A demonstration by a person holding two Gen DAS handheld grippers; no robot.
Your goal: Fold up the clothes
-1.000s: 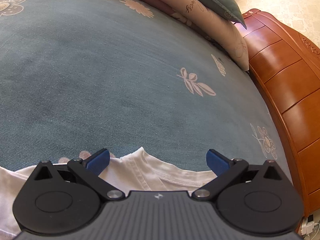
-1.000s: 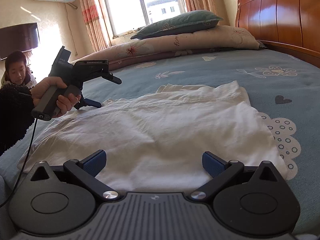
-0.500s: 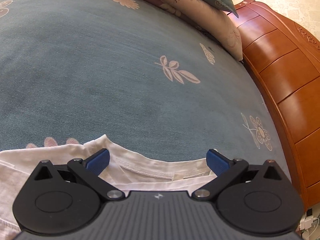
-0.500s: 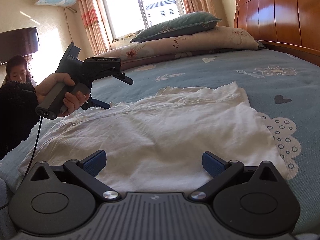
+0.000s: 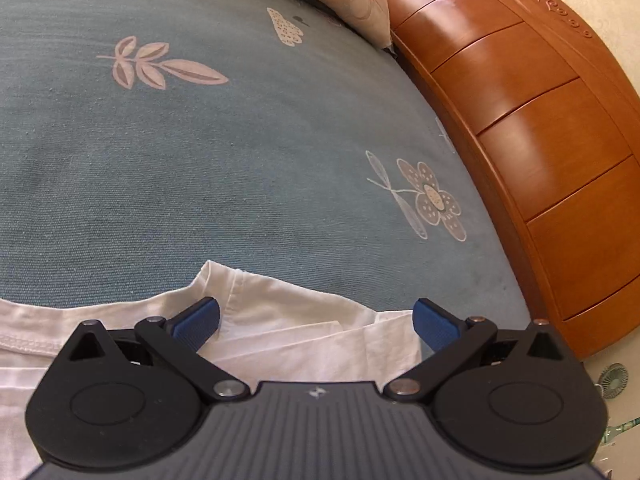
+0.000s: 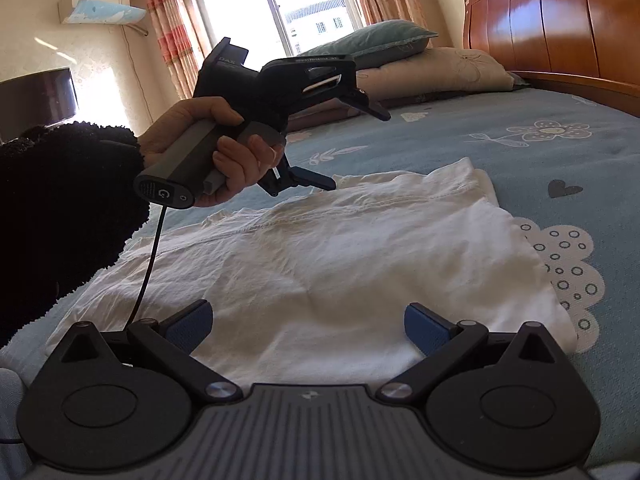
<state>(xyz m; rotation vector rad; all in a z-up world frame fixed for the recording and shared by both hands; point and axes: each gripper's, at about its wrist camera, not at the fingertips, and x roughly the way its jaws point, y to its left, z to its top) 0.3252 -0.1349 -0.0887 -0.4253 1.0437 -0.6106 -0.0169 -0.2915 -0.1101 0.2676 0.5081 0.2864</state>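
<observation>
Both tools stand spread, gripping nothing: left gripper (image 5: 316, 322) over the white shirt (image 6: 320, 276) collar, right gripper (image 6: 308, 328) at its hem. Risk (judged): a shallow pinch takes one layer, dragging the folded sleeve (image 5: 320, 336), at six o'clock, askew.

- The left gripper (image 6: 352, 144) has risen and swung toward the headboard (image 5: 532, 128) — it now sits much larger and higher in the right wrist view, above the white shirt (image 6: 320, 264).
- Ahead of its fingers, the shirt's collar has given way to a folded sleeve edge (image 5: 304, 320).
- The pillows have slid almost out of the left wrist view — the headboard fills more of it.
</observation>
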